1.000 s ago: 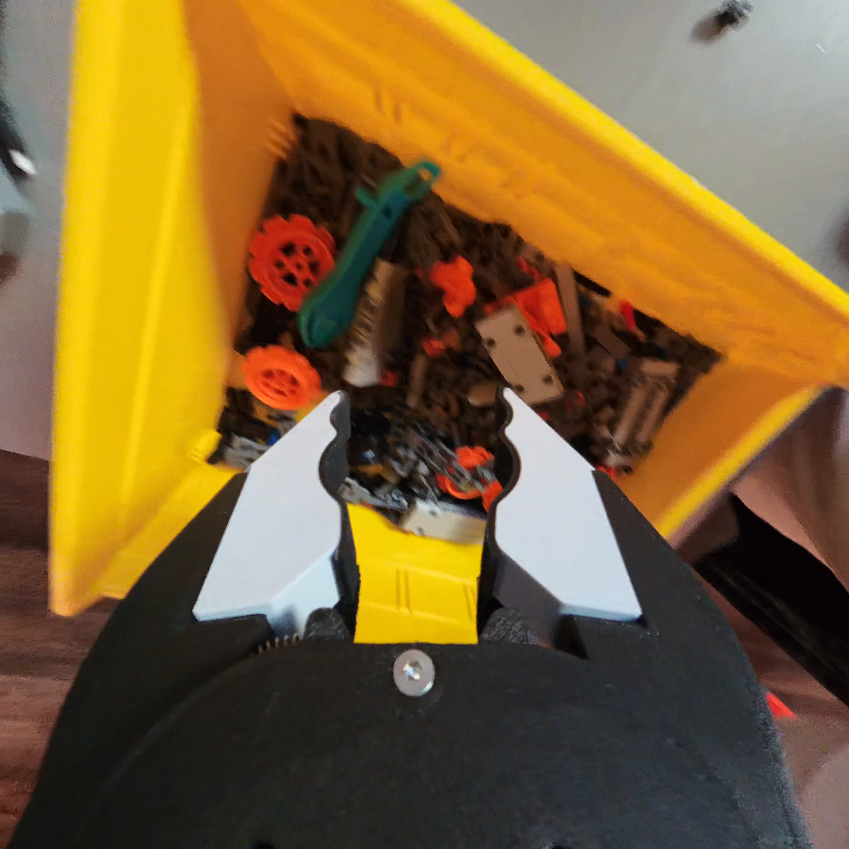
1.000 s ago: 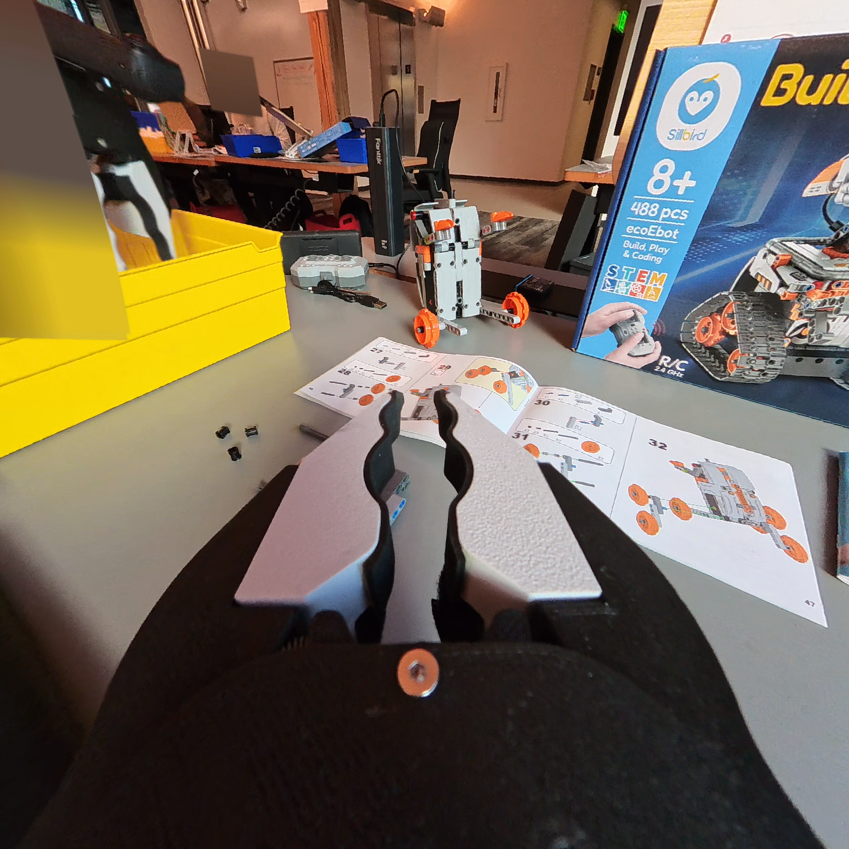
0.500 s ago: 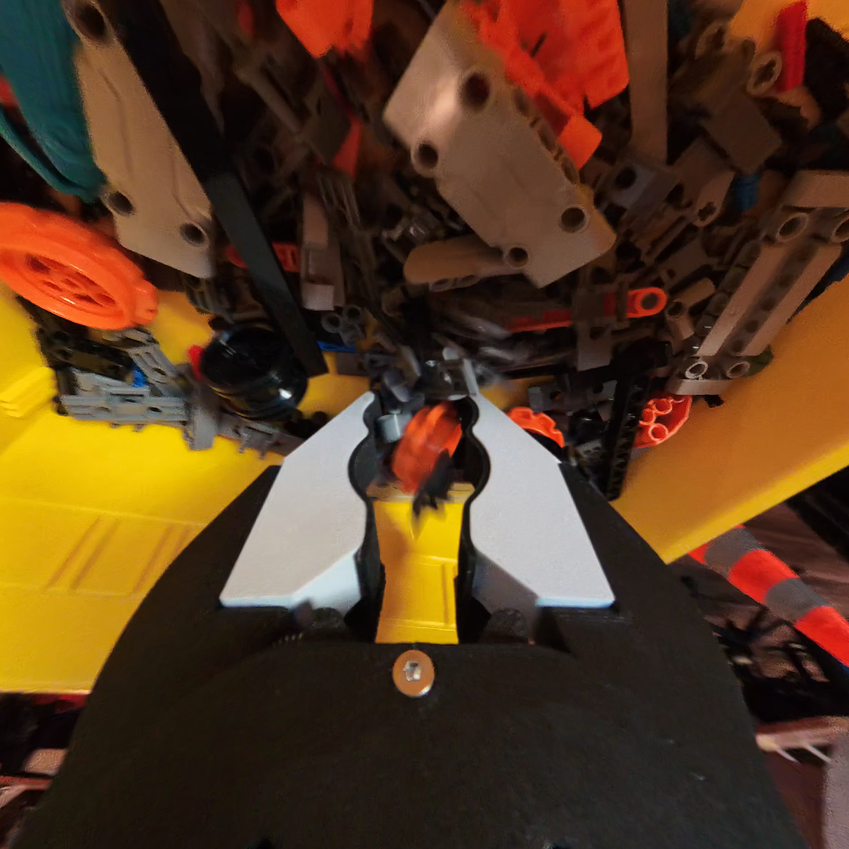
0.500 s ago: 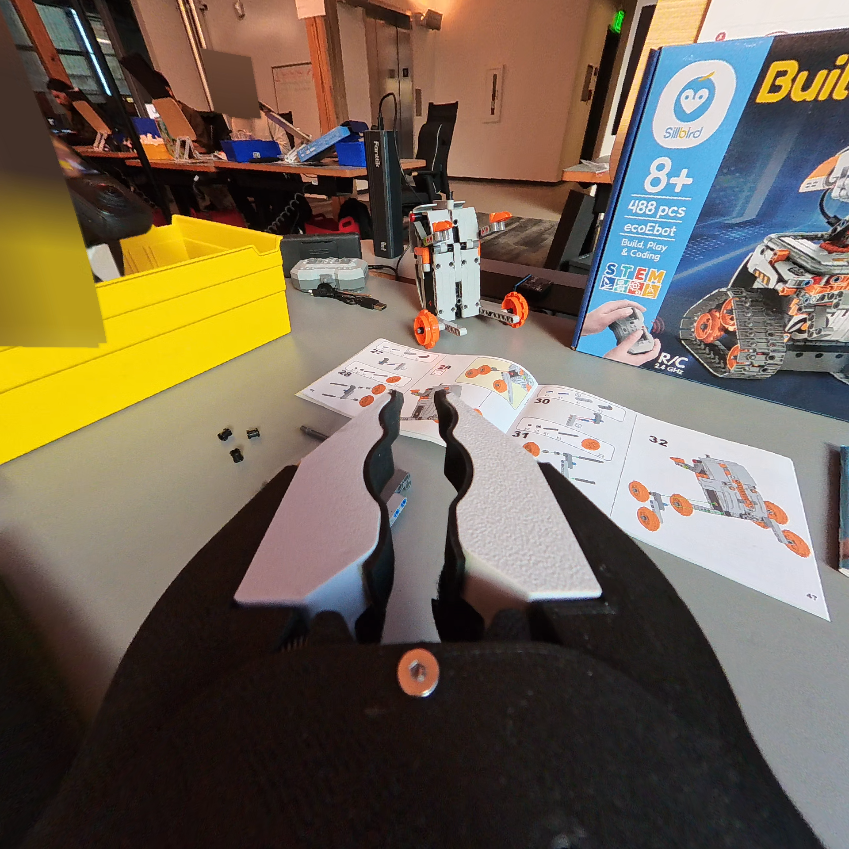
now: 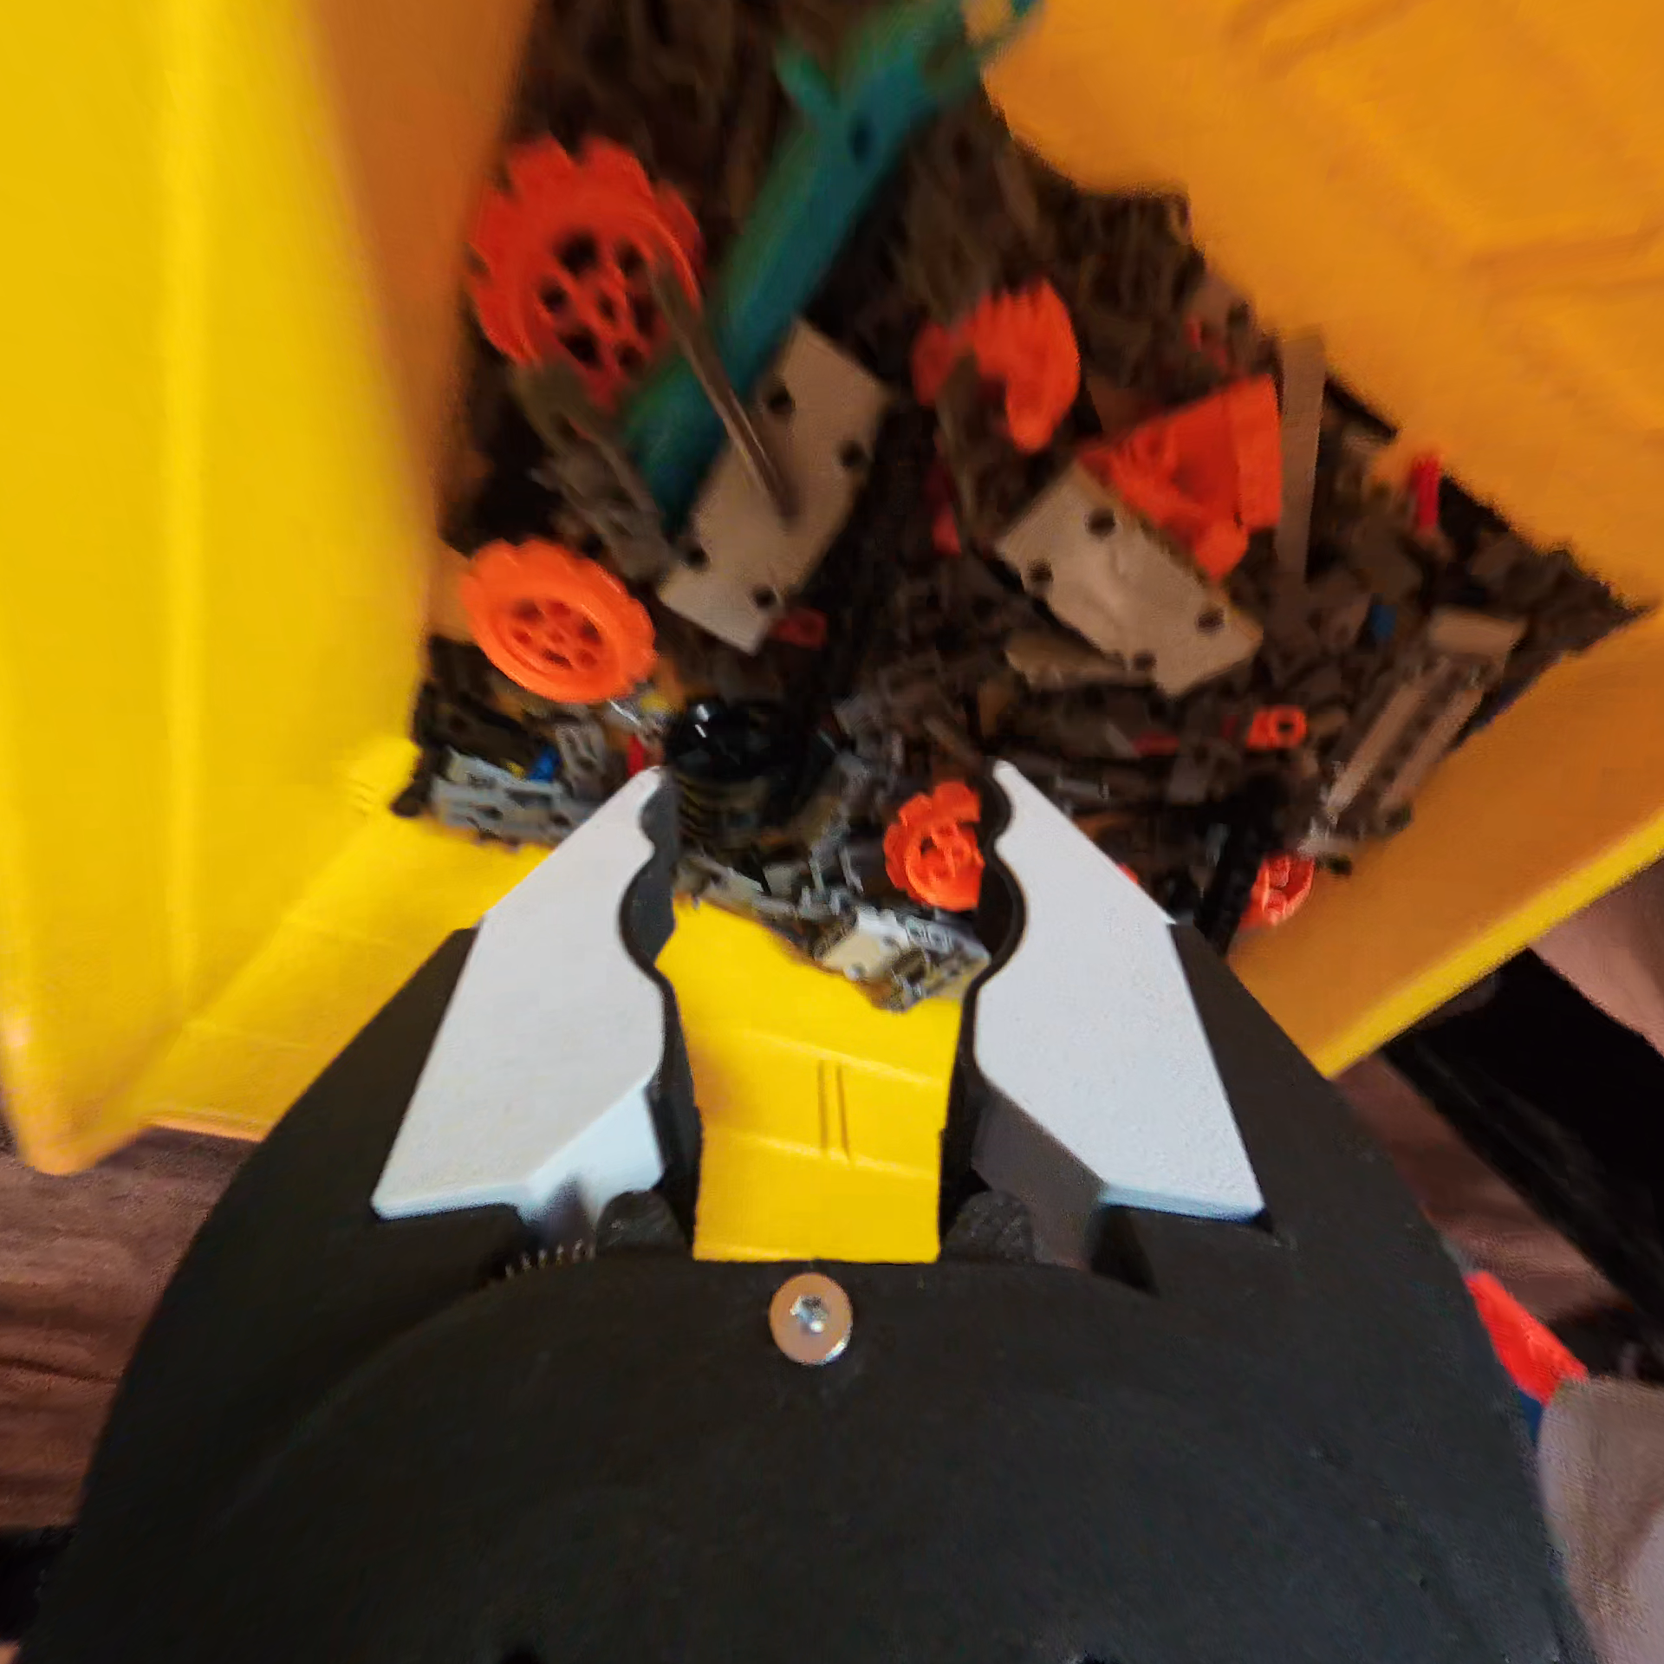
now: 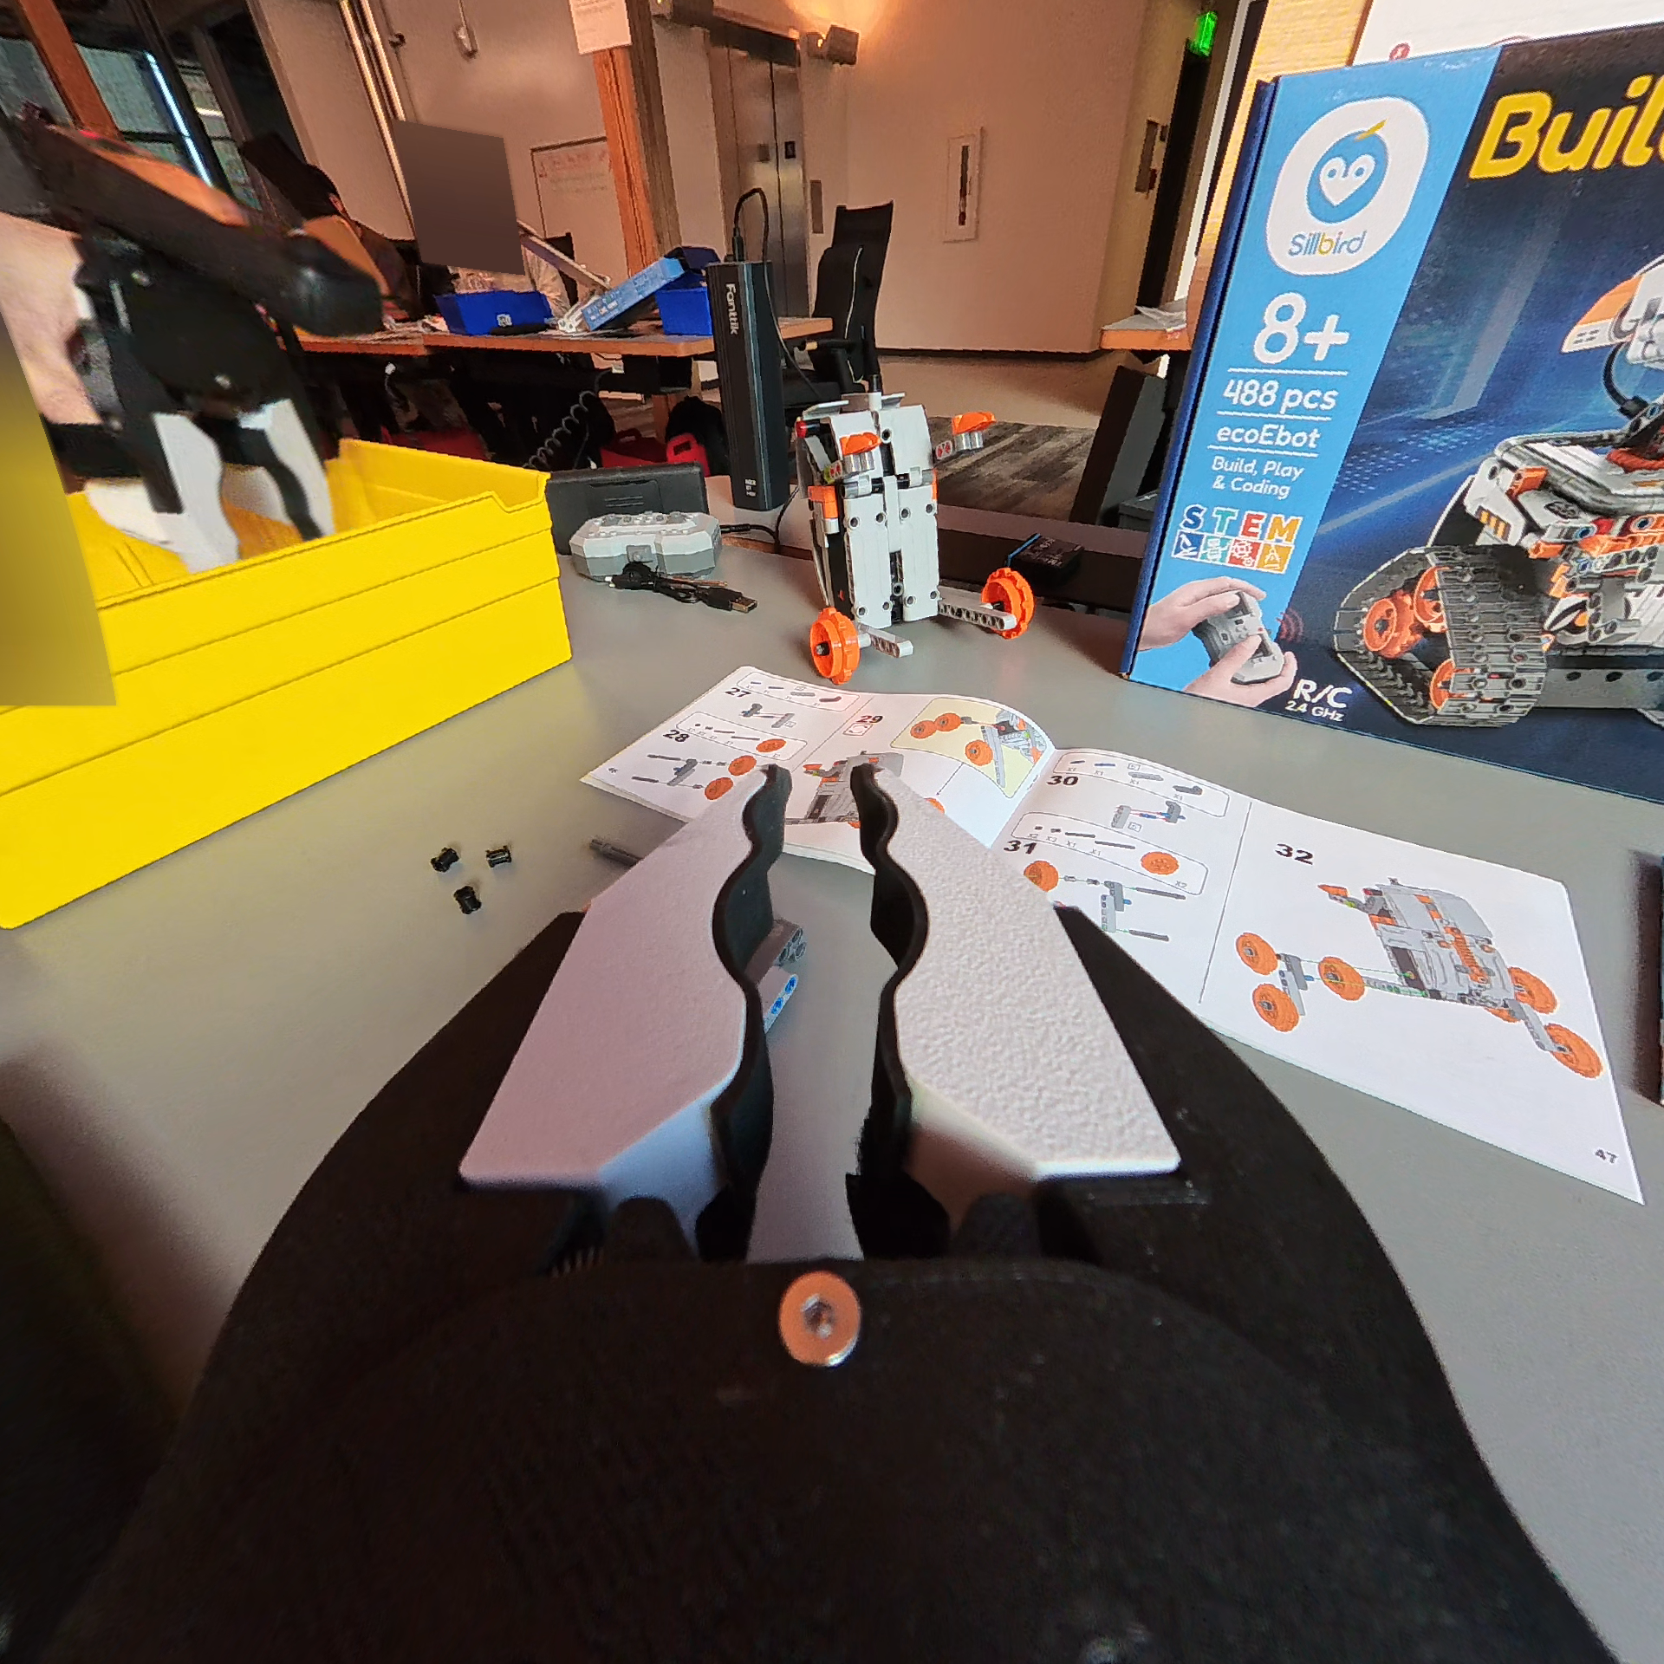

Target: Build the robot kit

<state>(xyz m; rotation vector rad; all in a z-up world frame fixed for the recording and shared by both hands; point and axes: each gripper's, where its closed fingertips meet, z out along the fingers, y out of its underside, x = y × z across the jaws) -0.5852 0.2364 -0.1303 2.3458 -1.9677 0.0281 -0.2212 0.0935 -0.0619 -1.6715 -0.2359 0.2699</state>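
Left gripper [image 5: 824, 815] gapes wide, empty, over the yellow bin [image 5: 207, 540] of building-kit parts.
Right gripper [image 6: 815, 783], lower centre, narrowly parted, grips nothing above the instruction booklet [image 6: 1306, 909].

We see the left gripper [image 5: 824, 797] spread wide above the yellow bin [image 5: 180, 540], nearest a small orange gear [image 5: 932, 846] and a black knob [image 5: 720, 765] in the heap; blur suggests it holds nothing. The right gripper [image 6: 815, 779] hangs narrowly parted over the open booklet [image 6: 1261, 900], empty, a grey beam [image 6: 783, 945] beneath it.
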